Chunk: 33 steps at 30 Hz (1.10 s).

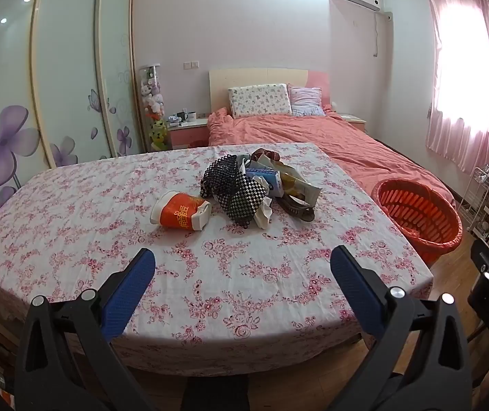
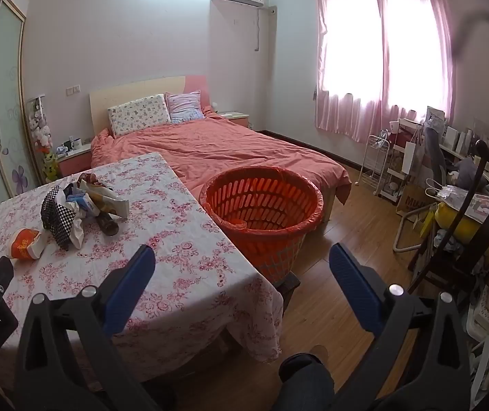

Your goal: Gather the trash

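On the table (image 1: 107, 205), under a floral cloth, the trash lies in a loose heap near the far middle, well apart from both grippers. Left gripper (image 1: 242, 267): jaws spread wide, nothing between them, hovering above the near edge of the table. Right gripper (image 2: 242, 267): likewise wide open and empty, held over the table's right corner and the floor, facing the basket (image 2: 307, 219).

Paper cup (image 1: 180, 213): red and white, lying on its side at the left of the heap, its body dented. It is judged light and easily crushed; a gentle pinch across the middle of the body should hold it, whereas a grip at the rim may collapse it.

Black mesh (image 1: 235, 190): limp, dotted, draped over white crumpled tissue (image 1: 263, 217). Both look soft and nearly weightless; pinch a bunched fold, not a flat edge, and expect the mesh to drag neighbours with it.

Wrappers (image 1: 292, 185): glossy packets behind the mesh, probably slippery and springy; take them at a crimped end.

Dark flat item (image 1: 297, 210) at the heap's right front: cannot be identified.

Basket: orange, slotted, lined with a red bag, standing on the floor just beside the table's right edge, apparently the destination.
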{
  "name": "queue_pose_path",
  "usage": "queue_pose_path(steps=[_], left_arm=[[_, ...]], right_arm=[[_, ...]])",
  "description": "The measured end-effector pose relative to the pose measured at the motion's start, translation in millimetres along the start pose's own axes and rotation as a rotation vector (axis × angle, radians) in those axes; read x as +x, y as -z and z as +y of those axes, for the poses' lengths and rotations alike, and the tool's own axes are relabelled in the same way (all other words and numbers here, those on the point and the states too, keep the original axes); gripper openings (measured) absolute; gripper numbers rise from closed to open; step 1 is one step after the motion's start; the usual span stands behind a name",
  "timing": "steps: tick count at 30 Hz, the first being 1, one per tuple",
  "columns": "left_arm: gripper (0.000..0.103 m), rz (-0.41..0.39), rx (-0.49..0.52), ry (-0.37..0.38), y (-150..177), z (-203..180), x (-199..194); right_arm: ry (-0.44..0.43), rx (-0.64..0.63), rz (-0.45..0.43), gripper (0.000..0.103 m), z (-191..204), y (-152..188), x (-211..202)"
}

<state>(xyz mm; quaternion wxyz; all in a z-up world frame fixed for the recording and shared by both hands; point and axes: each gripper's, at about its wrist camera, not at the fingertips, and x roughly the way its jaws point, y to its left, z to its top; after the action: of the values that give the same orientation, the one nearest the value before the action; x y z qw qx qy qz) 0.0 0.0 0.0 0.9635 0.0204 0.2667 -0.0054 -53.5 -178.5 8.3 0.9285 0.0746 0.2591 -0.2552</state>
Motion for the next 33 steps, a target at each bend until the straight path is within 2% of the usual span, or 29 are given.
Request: queue_pose_path(steps=[33], left_arm=[[0.101,0.009,-0.004,0.003,0.0,0.2,0.4]], right_arm=[[0.003,-0.005,-0.002,0.099,0.4,-1.0,0.9]])
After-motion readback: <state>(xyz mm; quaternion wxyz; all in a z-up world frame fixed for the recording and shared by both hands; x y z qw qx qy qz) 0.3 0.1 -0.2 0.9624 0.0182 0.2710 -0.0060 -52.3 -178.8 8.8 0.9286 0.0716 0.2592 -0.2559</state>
